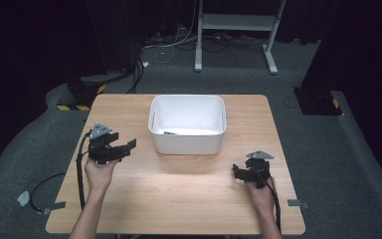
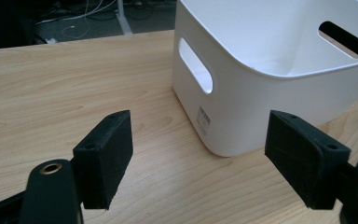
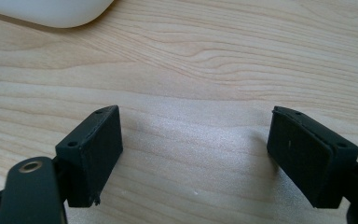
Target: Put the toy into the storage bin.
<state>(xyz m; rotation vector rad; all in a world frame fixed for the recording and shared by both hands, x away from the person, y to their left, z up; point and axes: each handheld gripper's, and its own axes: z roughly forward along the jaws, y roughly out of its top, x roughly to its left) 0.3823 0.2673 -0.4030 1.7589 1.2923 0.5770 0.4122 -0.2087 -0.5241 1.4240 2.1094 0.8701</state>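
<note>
Black hand-held gripper (image 2: 198, 154) pads gape empty (both hands) beside glossy, round-cornered white bin (image 2: 242, 88).

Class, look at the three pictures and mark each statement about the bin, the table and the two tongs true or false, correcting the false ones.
1. The white bin stands on the wooden table. True.
2. The left tongs grip the bin's wall. False: the jaws stand open with nothing between them, short of the bin.
3. The bin has cut-out handle slots in its sides. True.
4. The right tongs hold a blue thing. False: they are open over bare table; a small blue thing lies inside the bin.
5. The bin lies tipped on its side. False: it stands upright, mouth up.
</note>
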